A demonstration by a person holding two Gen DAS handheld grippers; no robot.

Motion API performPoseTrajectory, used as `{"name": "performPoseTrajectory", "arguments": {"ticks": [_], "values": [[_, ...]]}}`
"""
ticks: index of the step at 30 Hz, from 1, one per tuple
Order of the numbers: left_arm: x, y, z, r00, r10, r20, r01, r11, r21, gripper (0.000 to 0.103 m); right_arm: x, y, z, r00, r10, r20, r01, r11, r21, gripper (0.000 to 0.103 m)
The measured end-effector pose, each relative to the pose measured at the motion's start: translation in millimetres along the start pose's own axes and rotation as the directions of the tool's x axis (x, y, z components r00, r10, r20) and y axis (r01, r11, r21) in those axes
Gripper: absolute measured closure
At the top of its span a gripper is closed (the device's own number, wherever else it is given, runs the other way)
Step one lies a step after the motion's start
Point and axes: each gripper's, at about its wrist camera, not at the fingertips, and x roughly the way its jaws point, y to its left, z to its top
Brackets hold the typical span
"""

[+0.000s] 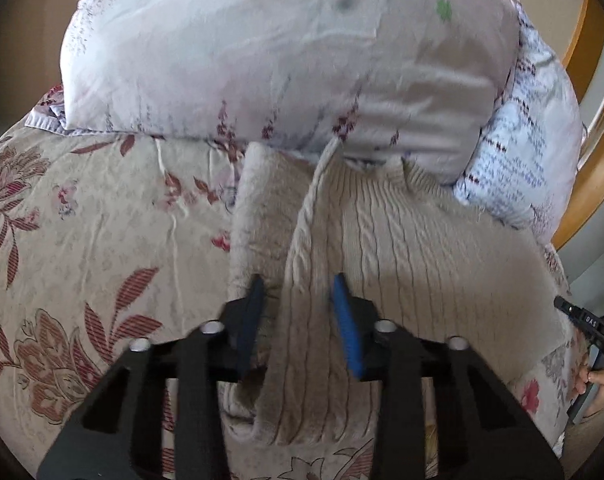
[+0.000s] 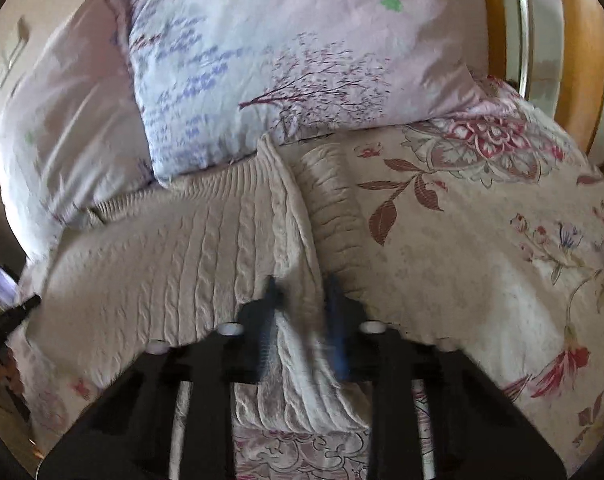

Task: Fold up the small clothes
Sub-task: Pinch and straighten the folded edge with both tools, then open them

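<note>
Sweater (image 1: 402,240), cream cable-knit, lies on the floral bedspread (image 1: 81,220), spread ahead of both grippers with its far end against the pillows (image 1: 241,40).

Left wrist view: left gripper (image 1: 297,312) sits over the sweater's left side edge, where a strip is already turned over onto the body. A raised ridge of knit runs straight away from the gripper, between the fingers (image 1: 348,328). Jaws are partly apart, fabric between them; whether the pads actually pinch it cannot be told. Bulk of the sweater lies to the right of this gripper. The other tool shows at far right edge.

Right wrist view: right gripper (image 2: 302,308) is on the opposite side edge, blurred. Jaws are narrow, with a fold of sweater (image 2: 161,248) bunched between them, apparently clamped. Garment body extends to its left; a folded strip (image 2: 330,208) runs forward beside it.

Judgement: long axis runs away from both grippers, each equally near its own edge, so the next fold likely goes inward across that axis.
</note>
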Motion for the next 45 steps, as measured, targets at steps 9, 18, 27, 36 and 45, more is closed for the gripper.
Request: {"name": "performPoseTrajectory", "arguments": {"ticks": [9,18,27,36,45], "values": [[-6,11,0,0.999,-0.047,-0.009,0.046,0.998,-0.048,0.096,-36,5,2,0.996,-0.003,0.086,0.003,1.0,0.003,0.093],[-2,19,-12,0.998,-0.064,-0.006,0.064,0.996,-0.059,0.096,-4,3,-8,0.992,-0.122,0.02,0.123,0.992,-0.026,0.093],[-19,35,-11,0.99,-0.112,0.09,0.125,0.981,-0.151,0.061,-12,11,-12,0.991,-0.13,0.032,0.132,0.989,-0.06,0.055],[-4,67,9,0.971,-0.232,0.055,0.237,0.913,-0.333,0.043,-26,27,-16,0.992,-0.086,0.092,0.092,0.994,-0.062,0.048],[23,64,16,0.947,-0.322,0.008,0.299,0.871,-0.39,0.042,-22,30,-23,0.995,-0.062,0.072,0.067,0.996,-0.065,0.048]]}}
